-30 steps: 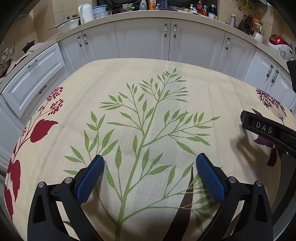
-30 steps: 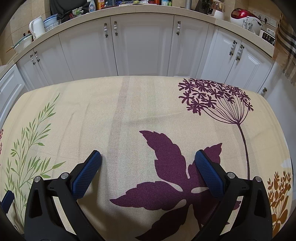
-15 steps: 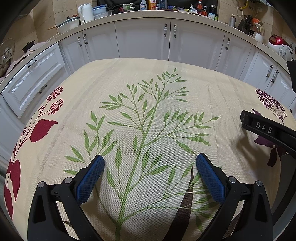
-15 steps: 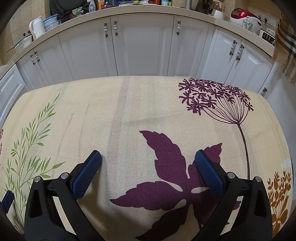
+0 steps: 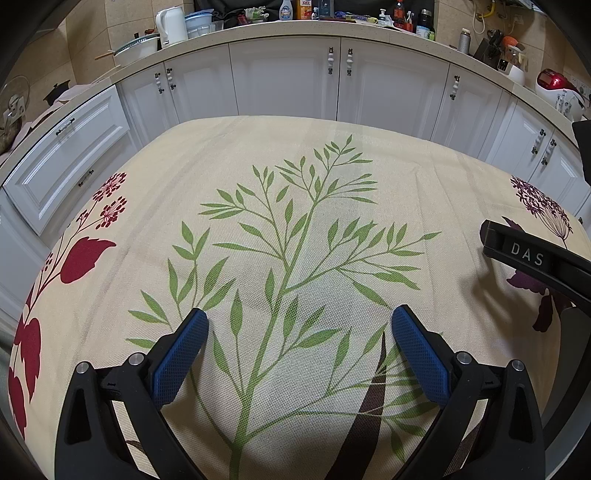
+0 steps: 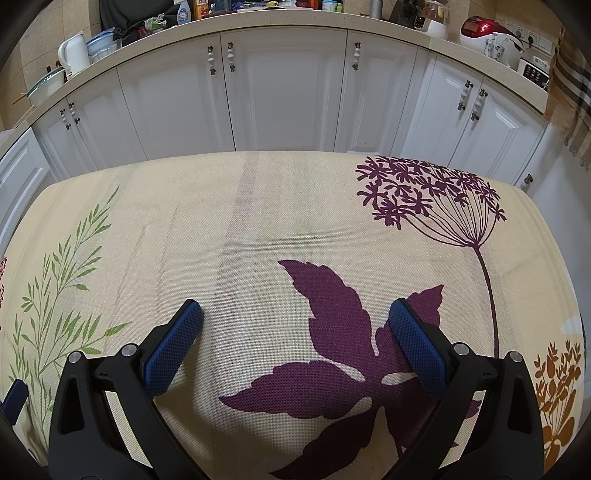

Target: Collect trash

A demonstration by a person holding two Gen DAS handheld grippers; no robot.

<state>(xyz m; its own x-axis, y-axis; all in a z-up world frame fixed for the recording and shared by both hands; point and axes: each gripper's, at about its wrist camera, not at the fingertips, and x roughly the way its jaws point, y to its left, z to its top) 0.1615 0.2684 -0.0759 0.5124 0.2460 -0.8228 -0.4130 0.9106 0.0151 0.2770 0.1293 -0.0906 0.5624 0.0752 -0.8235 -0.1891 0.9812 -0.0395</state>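
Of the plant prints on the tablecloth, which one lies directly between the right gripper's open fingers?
The dark purple leaf print, lying between the right gripper fingers. The green sprig sits far left, the purple flower head farther away.

White cabinets (image 5: pixel 284 81), cluttered counter (image 6: pixel 295 20), floral tablecloth (image 6: pixel 295 221)

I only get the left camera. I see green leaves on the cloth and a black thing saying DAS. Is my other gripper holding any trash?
Observer: No. The right gripper is open with nothing between its fingers, over a purple leaf print.
Operator: Is there trash farther right on the tablecloth?
Observer: None shows; the tablecloth there has only an orange plant print near its edge.
Operator: What's past that edge?
Observer: A plaid cloth hangs at the end of the counter.
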